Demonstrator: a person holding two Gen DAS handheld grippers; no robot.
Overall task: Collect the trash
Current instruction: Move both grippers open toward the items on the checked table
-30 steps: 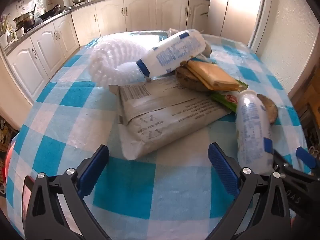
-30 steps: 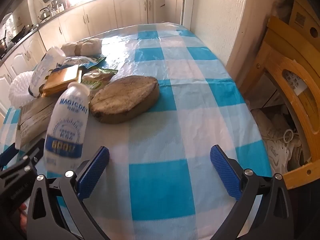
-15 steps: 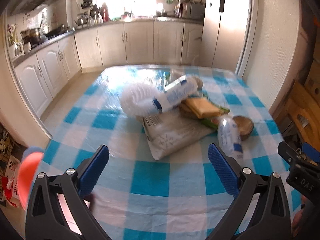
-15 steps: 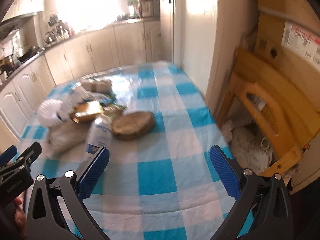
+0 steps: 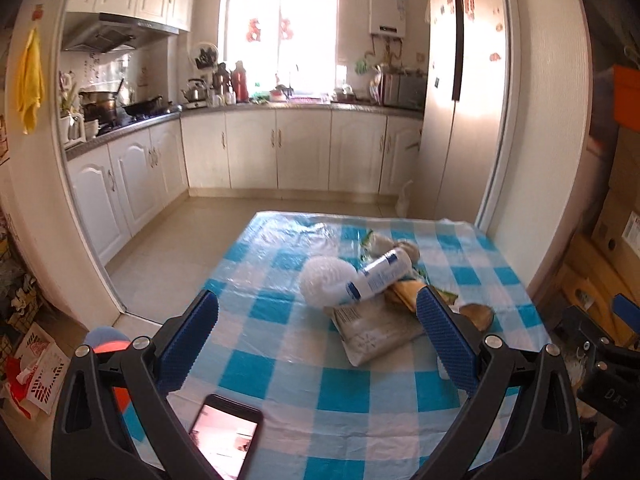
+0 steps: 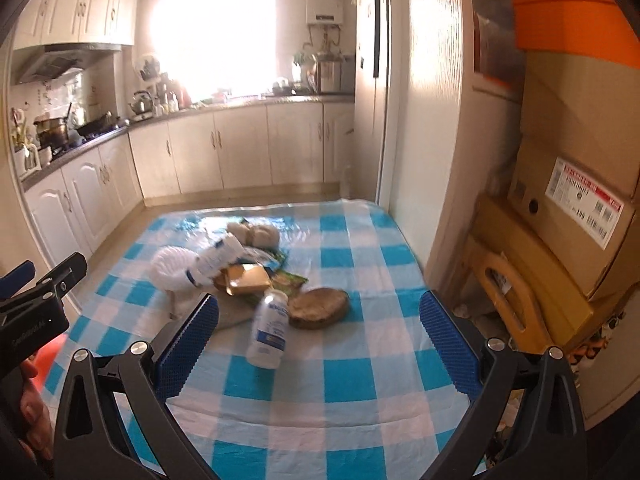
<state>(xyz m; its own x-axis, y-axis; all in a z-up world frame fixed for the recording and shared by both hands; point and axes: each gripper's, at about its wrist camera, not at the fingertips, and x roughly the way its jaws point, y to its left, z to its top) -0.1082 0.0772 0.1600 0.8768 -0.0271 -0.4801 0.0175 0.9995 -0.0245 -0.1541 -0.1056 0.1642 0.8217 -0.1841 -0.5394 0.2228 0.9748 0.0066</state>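
Observation:
A heap of trash lies mid-table on the blue-and-white checked cloth (image 6: 352,376). It holds a white plastic bottle (image 6: 270,326) lying near the front, a second bottle (image 5: 378,276) propped on a white foam net (image 5: 324,280), a grey paper packet (image 5: 376,328), a brown flat packet (image 6: 246,278), green wrappers (image 6: 288,280) and a round wooden slab (image 6: 318,307). My left gripper (image 5: 316,344) is open and empty, held above the table's near edge. My right gripper (image 6: 320,344) is open and empty, well back from the heap.
A phone (image 5: 226,436) lies on the table's near left corner. A red-orange bin (image 5: 110,350) stands on the floor at the left. Cardboard boxes (image 6: 576,200) and a wooden chair (image 6: 508,300) stand at the right. Kitchen cabinets (image 5: 280,152) line the far wall.
Both grippers have pulled back and up from the heap, so the whole table and kitchen now show. The heap has not moved. Both stay open.

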